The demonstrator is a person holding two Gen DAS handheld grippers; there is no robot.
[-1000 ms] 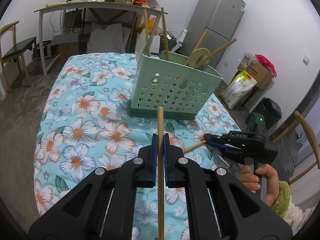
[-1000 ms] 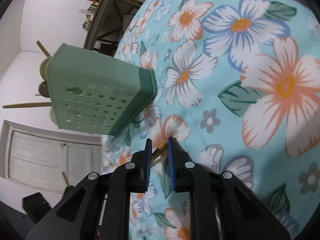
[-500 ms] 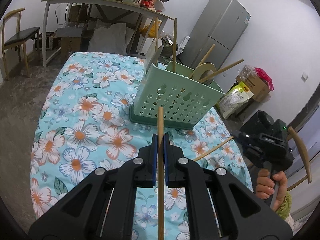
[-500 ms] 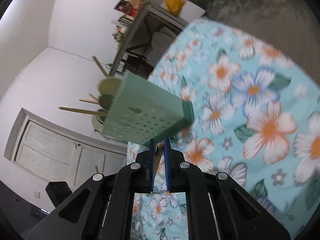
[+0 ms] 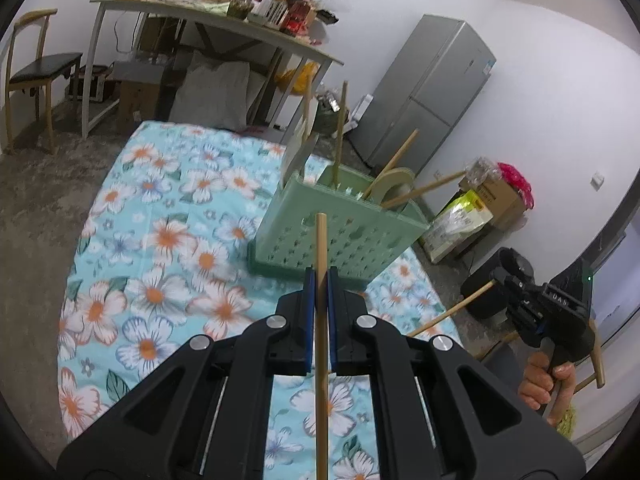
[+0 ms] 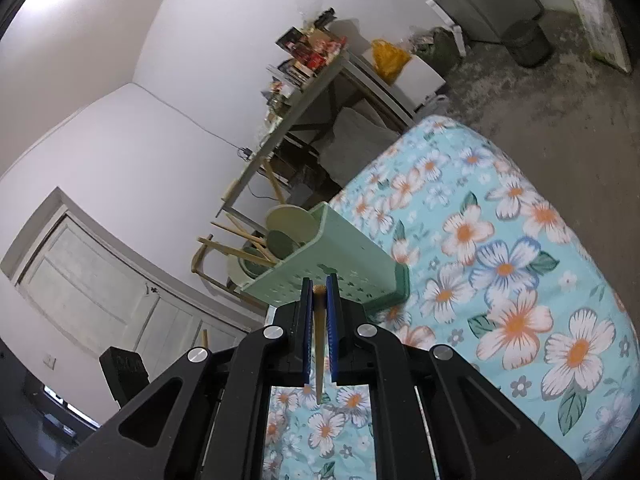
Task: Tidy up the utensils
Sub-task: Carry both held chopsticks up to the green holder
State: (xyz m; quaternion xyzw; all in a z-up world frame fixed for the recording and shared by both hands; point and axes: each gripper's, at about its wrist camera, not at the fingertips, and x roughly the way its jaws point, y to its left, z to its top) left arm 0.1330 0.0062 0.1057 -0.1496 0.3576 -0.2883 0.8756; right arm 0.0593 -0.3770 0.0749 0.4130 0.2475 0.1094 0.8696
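Left wrist view: left hand-held gripper [image 5: 321, 280] clamped tight on an upright chopstick [image 5: 321, 248]. Green utensil basket [image 5: 340, 236] sits just beyond it on the flowered table [image 5: 160, 240]. Right hand-held gripper [image 5: 505, 285], off the table's right edge, grips a second chopstick [image 5: 452, 312].

Right wrist view: right hand-held gripper [image 6: 319, 292] closed on that chopstick [image 6: 319, 340], basket [image 6: 320, 264] just ahead with wooden utensils [image 6: 240, 248] inside.
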